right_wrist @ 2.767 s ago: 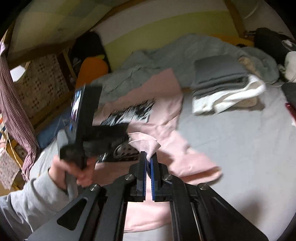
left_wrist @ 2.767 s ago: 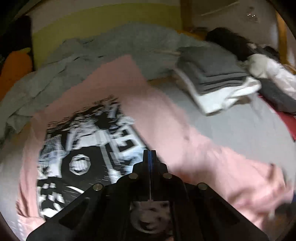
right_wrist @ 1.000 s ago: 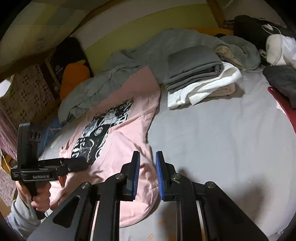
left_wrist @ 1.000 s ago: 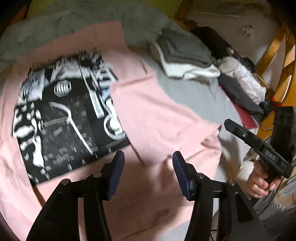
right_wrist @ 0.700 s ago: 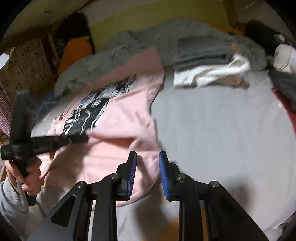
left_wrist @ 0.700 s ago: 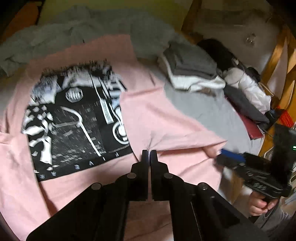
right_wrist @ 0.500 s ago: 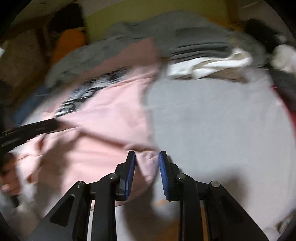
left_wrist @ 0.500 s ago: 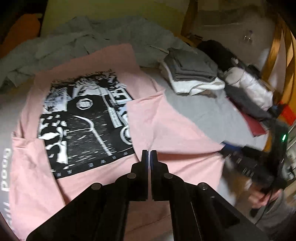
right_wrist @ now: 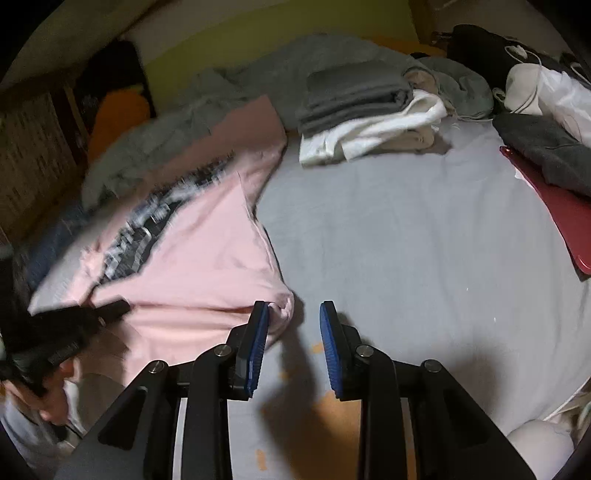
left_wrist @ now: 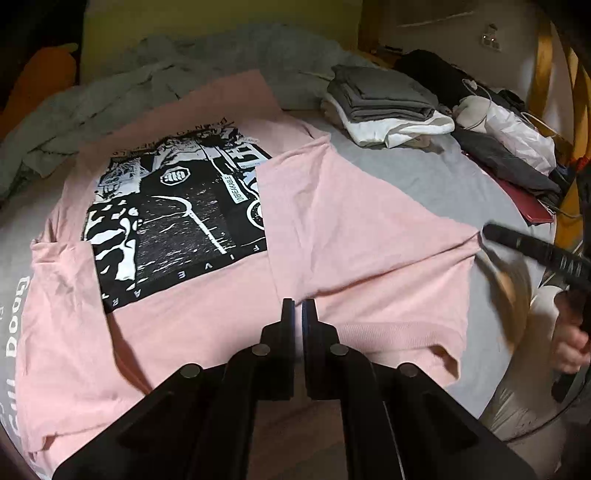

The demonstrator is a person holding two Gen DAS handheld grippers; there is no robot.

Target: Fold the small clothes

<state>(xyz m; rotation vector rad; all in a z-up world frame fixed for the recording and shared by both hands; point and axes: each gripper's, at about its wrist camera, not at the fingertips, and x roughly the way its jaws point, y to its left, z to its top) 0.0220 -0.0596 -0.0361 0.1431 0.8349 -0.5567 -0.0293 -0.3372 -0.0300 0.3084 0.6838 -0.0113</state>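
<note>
I am looking across a bed covered in a grey sheet [right_wrist: 406, 229], lit dimly and unevenly, with deep shadow pooling along its near edge and the far corners falling dark. Behind it I see a yellow-green headboard panel [right_wrist: 295, 26] below a pale wall [left_wrist: 436, 33], with an orange cushion [right_wrist: 118, 114] propped at the dark left corner beside what looks like a woven wicker panel [right_wrist: 33, 155]. On the right, curved wooden rails [left_wrist: 543, 70] of some piece of furniture rise beside the mattress.
</note>
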